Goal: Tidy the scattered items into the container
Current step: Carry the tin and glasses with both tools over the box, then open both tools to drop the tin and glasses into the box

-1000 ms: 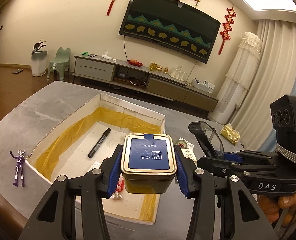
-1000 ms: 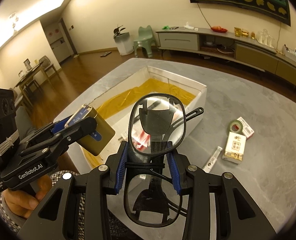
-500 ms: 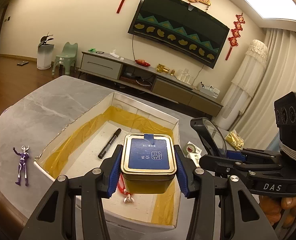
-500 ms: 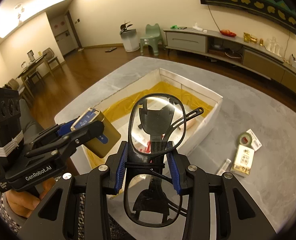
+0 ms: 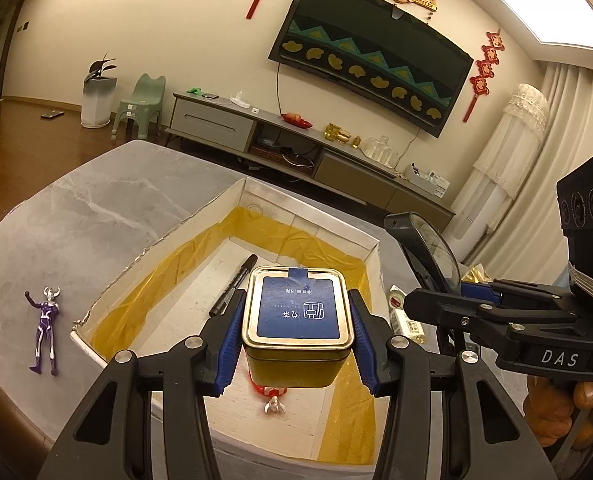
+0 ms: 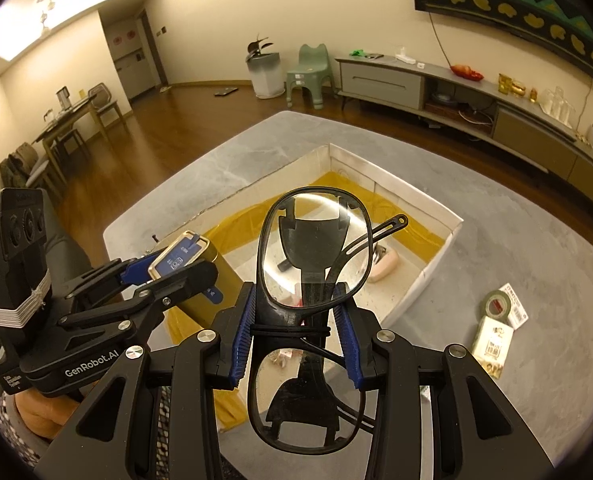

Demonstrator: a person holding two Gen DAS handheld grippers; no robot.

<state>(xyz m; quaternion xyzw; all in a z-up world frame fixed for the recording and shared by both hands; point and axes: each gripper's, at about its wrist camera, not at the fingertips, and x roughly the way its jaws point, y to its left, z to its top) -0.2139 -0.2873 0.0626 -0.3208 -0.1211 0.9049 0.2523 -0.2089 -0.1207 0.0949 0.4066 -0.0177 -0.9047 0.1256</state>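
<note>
Held a gold tin [image 5: 299, 312] clamped upright in the jaws of the left gripper [image 5: 296, 304], above the near end of the open box [image 5: 168, 240] toward the table's near edge. Gripped folded glasses [image 6: 316, 248] in the jaws of the right gripper [image 6: 296, 304], just beside it. Probably called for lowering the tin level onto bare box floor, clear of the black marker [image 5: 234, 290] and the small red trinket [image 5: 270, 394] underneath, before parting the jaws, then laying the glasses flat rather than dropping them.

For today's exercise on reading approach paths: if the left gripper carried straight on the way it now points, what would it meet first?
The left gripper, shut on the tin, points down into the open box. It would probably meet the box floor near the black marker, though depth is uncertain.
</note>
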